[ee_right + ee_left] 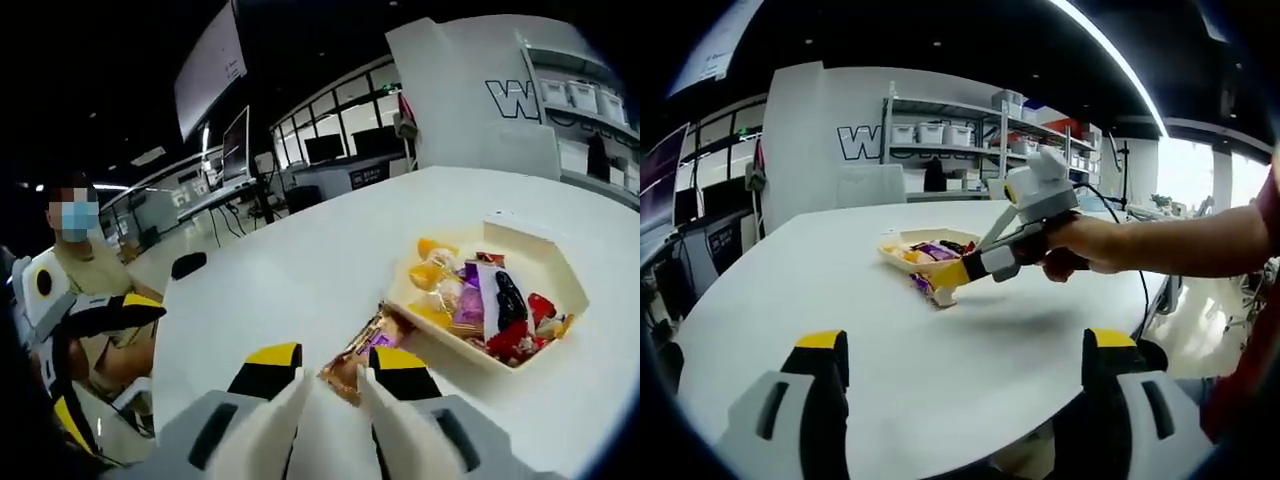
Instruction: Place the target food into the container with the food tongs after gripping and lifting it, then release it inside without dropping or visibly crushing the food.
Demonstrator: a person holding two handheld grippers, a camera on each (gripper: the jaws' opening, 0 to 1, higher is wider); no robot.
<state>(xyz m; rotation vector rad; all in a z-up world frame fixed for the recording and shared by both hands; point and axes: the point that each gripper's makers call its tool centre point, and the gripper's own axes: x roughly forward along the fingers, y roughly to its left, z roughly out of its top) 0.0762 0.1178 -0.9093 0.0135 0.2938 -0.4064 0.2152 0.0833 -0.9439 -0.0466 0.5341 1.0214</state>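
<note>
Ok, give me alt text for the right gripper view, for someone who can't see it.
The right tool reaches toward a shiny orange-brown snack packet lying on the white table, its jaws a little apart at the packet's near end. Beside it, a shallow cream tray holds assorted wrapped snacks.

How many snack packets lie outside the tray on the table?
1: a brown snack packet on the white table, beside the tray, just ahead of the right claw. Others may hide behind the tray.
</note>
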